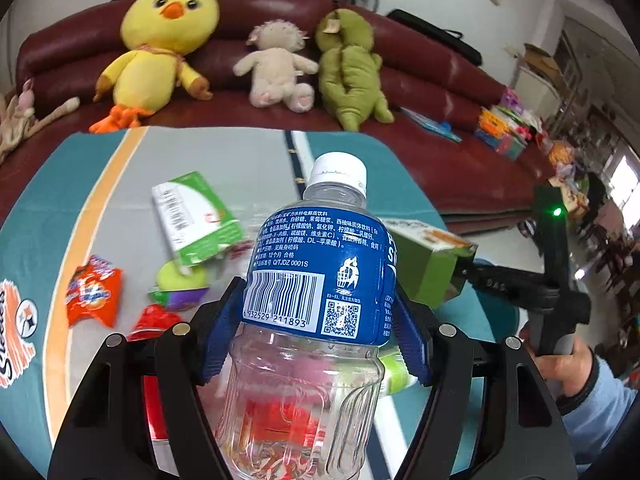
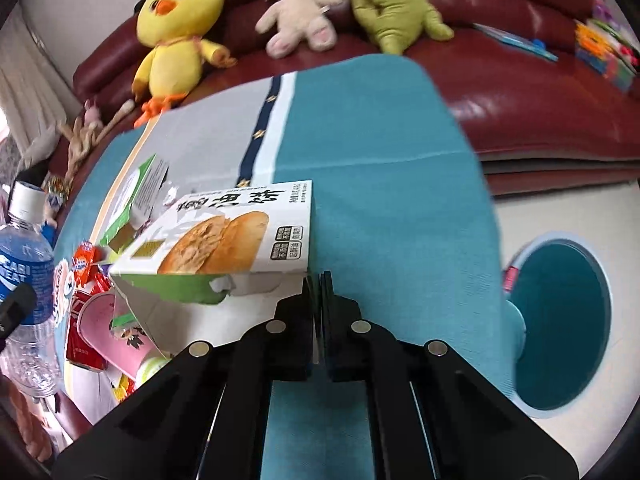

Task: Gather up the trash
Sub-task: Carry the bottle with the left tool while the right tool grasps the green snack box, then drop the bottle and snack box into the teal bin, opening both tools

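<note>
Ahead of you on the maroon sofa [image 1: 420,80] sit 3 plush toys: a yellow chick [image 1: 160,44], a cream lamb [image 1: 276,68] and a green dinosaur [image 1: 350,68]. Books and toys lie at the sofa's right end. Litter crowds the left part of the surface [image 2: 380,140]: a green-and-white carton [image 1: 192,220], an orange snack packet [image 1: 94,292], a small green-and-purple cup [image 1: 180,284], red wrappers and a pink paper cup [image 2: 112,328].

The surface wears a teal and grey cloth with an orange stripe and a navy band. Beyond its right edge a teal round bin [image 2: 560,328] stands on the pale floor.

Your left hand-held gripper [image 1: 316,316] grips the clear plastic bottle [image 1: 320,272] at its blue label, both blue pads pressed to its sides, white cap pointing away from you, above the litter.

Your right hand-held gripper [image 2: 320,280] has its jaws pressed together, pinching the near edge of the pastry box [image 2: 224,236], which hangs tilted, its open flap end low on the left. Your right hand [image 1: 560,364] grasps that tool's handle.
</note>
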A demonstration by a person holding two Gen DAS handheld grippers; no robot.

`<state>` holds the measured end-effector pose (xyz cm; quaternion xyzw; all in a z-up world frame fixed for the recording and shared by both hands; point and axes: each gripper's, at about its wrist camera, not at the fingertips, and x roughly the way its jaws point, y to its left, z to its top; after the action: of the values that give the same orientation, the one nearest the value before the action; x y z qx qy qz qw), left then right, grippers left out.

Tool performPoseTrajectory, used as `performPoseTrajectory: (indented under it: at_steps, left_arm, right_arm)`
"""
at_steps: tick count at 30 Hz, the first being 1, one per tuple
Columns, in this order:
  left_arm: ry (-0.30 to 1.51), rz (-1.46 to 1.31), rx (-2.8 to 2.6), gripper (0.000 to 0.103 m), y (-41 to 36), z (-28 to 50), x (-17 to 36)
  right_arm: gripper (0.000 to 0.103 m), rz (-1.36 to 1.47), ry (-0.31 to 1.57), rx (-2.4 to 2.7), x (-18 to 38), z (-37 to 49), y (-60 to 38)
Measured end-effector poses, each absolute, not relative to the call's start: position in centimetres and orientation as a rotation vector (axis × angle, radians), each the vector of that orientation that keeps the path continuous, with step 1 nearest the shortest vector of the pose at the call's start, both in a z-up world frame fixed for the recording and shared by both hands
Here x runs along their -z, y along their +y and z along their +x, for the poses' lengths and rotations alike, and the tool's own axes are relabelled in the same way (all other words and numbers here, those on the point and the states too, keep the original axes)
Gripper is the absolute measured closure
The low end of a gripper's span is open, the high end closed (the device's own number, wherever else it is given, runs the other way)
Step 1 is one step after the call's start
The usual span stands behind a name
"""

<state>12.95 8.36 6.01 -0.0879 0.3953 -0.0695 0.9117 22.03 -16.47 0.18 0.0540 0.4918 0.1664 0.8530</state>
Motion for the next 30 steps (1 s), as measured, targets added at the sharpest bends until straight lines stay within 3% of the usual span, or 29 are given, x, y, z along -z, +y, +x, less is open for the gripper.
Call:
performPoseTrajectory:
  at_steps: [16,30]
  left_arm:
    - [0.925,-0.008,0.411,0.033,-9.6,17.0,-4.2]
    - [1.149,0.228,0.579,0.032,-27.3,22.3,3.7]
  right_arm:
    - [0.099,0.318,0.959,-0.117,-2.2,18.7,-35.9]
    - [0.099,0.449,1.021,0.061,3.7,17.4,-48.0]
